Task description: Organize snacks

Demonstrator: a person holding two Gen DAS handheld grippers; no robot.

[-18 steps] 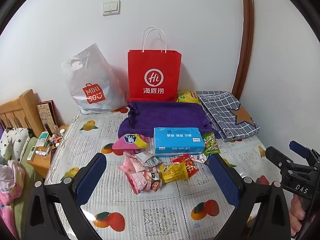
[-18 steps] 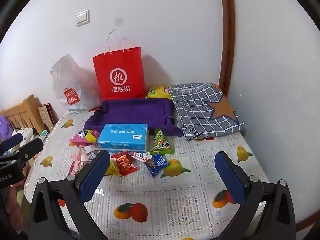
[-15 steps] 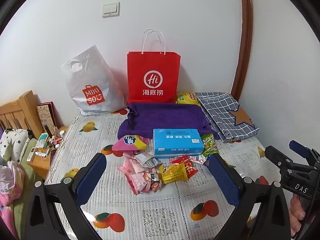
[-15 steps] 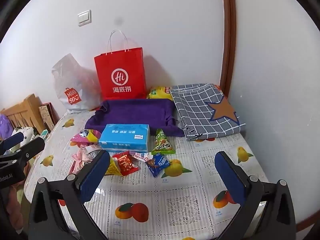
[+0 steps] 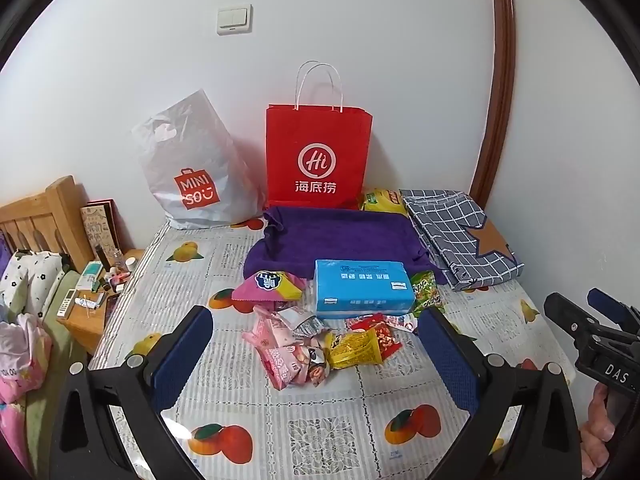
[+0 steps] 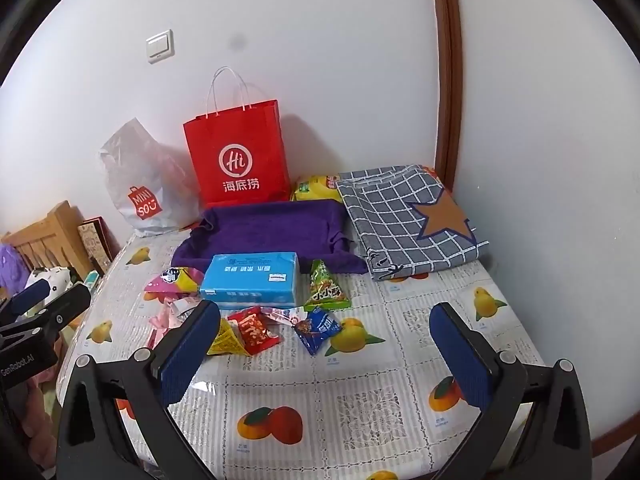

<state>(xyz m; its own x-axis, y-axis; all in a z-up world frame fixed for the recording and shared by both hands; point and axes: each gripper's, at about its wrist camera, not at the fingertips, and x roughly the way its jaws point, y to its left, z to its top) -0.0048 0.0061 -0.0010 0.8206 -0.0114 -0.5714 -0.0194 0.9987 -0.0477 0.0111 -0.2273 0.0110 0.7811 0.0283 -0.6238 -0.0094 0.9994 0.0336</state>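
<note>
Several small snack packets lie in a loose pile mid-table: pink ones [image 5: 280, 354], a yellow one [image 5: 354, 349], a red one [image 6: 254, 330], a blue one [image 6: 318, 328] and a green one [image 6: 326, 290]. A pink-and-yellow bag [image 5: 270, 286] lies at the pile's left. Behind them sits a blue tissue box [image 5: 362, 294] in front of a purple towel [image 5: 340, 236]. My left gripper [image 5: 316, 356] hovers open near the pile, nothing between its pads. My right gripper [image 6: 326, 350] is open too, above the table's front, empty.
A red paper bag [image 5: 318, 160] and a grey plastic bag [image 5: 192, 168] stand against the wall. A folded checked cloth [image 6: 408, 220] lies at the back right, a yellow bag [image 6: 314, 188] behind the towel. A cluttered bedside table [image 5: 96, 292] and bed are at the left.
Both views have tilted slightly upward, so the objects sit a little lower in the frames. Nothing on the table has moved and both grippers stay wide.
</note>
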